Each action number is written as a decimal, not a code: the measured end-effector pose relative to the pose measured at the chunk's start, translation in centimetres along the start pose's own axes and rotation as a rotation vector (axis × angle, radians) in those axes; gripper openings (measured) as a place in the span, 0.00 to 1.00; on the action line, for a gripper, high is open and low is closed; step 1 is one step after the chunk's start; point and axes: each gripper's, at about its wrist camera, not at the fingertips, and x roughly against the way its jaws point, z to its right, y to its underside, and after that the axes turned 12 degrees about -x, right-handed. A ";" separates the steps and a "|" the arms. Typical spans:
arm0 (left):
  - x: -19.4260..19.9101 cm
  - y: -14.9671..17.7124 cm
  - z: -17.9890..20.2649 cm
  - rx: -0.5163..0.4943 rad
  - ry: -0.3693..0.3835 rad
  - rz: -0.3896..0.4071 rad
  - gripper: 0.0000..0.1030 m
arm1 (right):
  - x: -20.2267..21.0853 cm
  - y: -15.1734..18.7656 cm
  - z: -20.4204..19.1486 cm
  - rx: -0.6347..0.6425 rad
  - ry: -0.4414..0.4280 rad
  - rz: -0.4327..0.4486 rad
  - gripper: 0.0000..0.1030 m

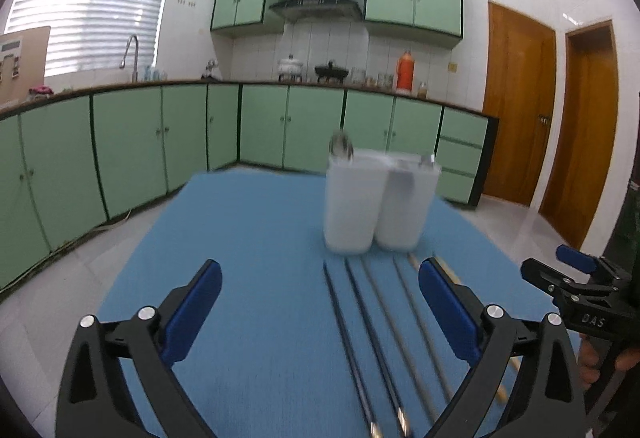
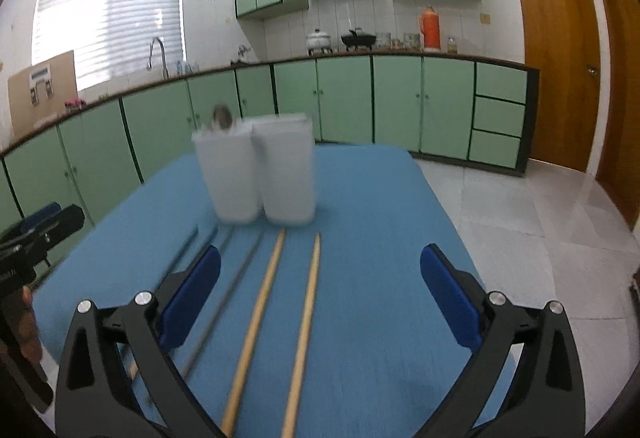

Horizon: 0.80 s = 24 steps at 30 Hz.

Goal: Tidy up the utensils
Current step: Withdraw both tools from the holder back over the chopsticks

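Note:
Two white utensil holders [image 1: 376, 202] [image 2: 260, 174] stand side by side on the blue table [image 1: 248, 238] [image 2: 372, 238]; a metal spoon [image 1: 341, 147] [image 2: 221, 117] sticks out of the left one. Several dark metal chopsticks [image 1: 372, 334] [image 2: 224, 298] lie in front of the holders, with two wooden chopsticks [image 2: 280, 318] to their right. My left gripper [image 1: 320, 278] is open above the table, left of and over the metal chopsticks, nothing between its blue pads. My right gripper [image 2: 320, 266] [image 1: 576, 270] is open over the wooden chopsticks, holding nothing.
Green kitchen cabinets [image 1: 264, 126] and a counter with a sink tap [image 2: 158, 54], pots and an orange flask [image 2: 431, 28] run behind the table. Brown doors [image 1: 520, 98] stand at the right. Tiled floor [image 2: 540, 222] surrounds the table.

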 end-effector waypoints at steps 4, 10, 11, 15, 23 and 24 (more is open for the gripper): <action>1.3 2.7 1.2 -0.016 -0.011 -0.050 0.94 | 1.7 3.3 0.6 -0.008 0.025 -0.032 0.94; 2.6 5.4 2.2 -0.007 -0.009 -0.092 0.94 | 3.4 6.9 1.2 -0.029 0.033 -0.078 0.86; 2.9 5.8 2.4 -0.015 -0.014 -0.097 0.94 | 3.6 7.5 1.2 -0.029 0.035 -0.087 0.81; 3.4 7.0 2.8 -0.020 -0.022 -0.114 0.94 | 3.5 8.3 1.4 -0.041 0.023 -0.113 0.64; 4.1 7.5 2.6 -0.005 -0.025 -0.121 0.94 | 3.1 9.5 0.5 -0.020 -0.015 -0.149 0.36; 4.1 7.6 2.6 -0.004 -0.026 -0.122 0.94 | 3.1 9.5 0.5 -0.018 -0.013 -0.147 0.33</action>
